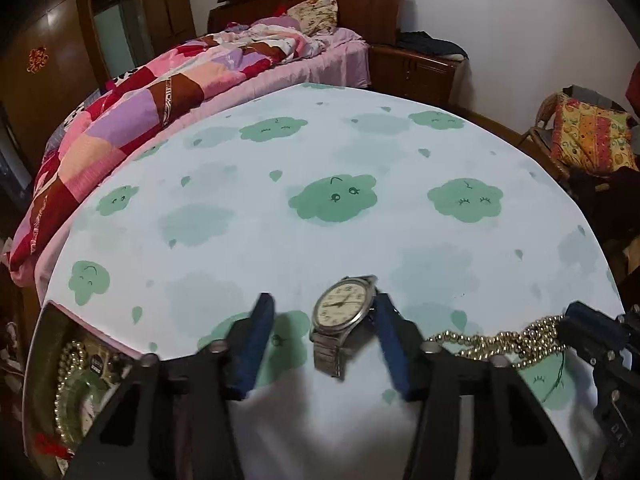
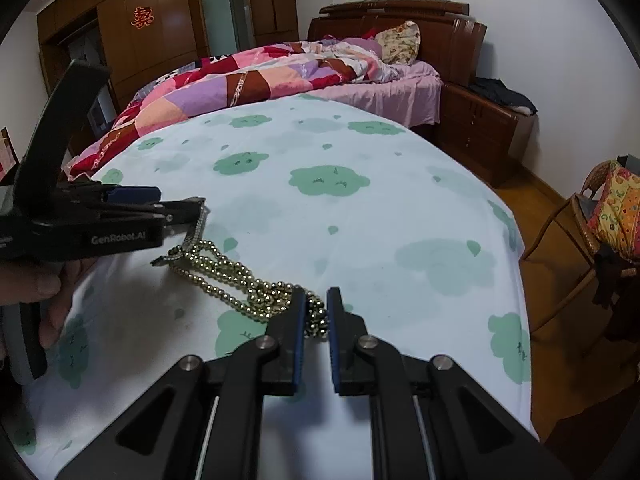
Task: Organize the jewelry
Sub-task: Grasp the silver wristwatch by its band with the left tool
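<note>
- The left gripper has its fingers spread, the watch between them against the right one, over the desk
- The right gripper pinches the near end of the gold bead necklace
- A box of beads sits near left

Home bedroom: bed, wardrobe.

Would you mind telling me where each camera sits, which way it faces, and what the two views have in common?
Left wrist: behind the open left gripper, facing the bed; a watch between its fingers, a box of jewelry at left.
Right wrist: behind the right gripper, closed on the bead necklace; the person's left hand shows.
Shared: the necklace, cloud-print cloth, each other's gripper.
</note>
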Available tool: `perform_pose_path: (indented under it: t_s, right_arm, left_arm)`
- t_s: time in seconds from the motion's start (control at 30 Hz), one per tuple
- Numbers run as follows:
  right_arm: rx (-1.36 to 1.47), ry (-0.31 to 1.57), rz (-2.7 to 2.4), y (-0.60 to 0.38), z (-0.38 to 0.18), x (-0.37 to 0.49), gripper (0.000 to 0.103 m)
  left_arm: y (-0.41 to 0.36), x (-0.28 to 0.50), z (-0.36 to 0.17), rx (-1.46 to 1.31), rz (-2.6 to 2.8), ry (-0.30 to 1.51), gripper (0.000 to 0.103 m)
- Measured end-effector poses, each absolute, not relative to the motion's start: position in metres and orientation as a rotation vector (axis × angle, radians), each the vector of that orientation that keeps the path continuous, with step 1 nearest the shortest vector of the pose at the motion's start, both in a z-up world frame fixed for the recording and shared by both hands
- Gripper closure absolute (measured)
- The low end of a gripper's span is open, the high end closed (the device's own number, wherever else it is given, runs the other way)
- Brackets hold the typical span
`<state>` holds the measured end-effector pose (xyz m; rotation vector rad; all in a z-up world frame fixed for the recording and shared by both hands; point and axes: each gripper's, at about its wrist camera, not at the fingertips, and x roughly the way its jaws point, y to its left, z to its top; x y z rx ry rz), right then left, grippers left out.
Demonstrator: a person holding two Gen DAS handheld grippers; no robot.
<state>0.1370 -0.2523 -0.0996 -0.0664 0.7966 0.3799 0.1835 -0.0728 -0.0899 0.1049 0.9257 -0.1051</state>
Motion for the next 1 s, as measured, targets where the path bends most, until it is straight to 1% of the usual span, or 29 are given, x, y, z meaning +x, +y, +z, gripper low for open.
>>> perform_pose_path:
  t_s: [0.07,0.77,0.9,0.93,1.0]
  right_arm:
    - [-0.061,0.793,0.386,-0.251,-0.098,0.136,0.09]
    - [-0.09,0.805,0.385,-0.244,-0.099,0.136,0.09]
    - [-0.092,0.805,0.385,-0.243,-0.099,0.136,0.09]
    - [-0.09,0.806,0.385,-0.244,-0.1,0.136,0.09]
    - [-0.089,0.805,0.387,-0.244,-0.099,0.136,0.09]
  left_arm:
    - [-0.07,0.182,-0.089,0.102,-0.111,0.929,0.061]
    - [-0.096,0.185,-0.094,0.162,-0.138,0.912,0.061]
    - [-0.09,0.189,-0.096,0.121,-0.141,0.925,0.061]
    - [-0.091,0.189,-0.096,0.126,-0.143,0.924,0.062]
    - [-0.092,0.187,-0.095,0.136,-0.145,0.92,0.073]
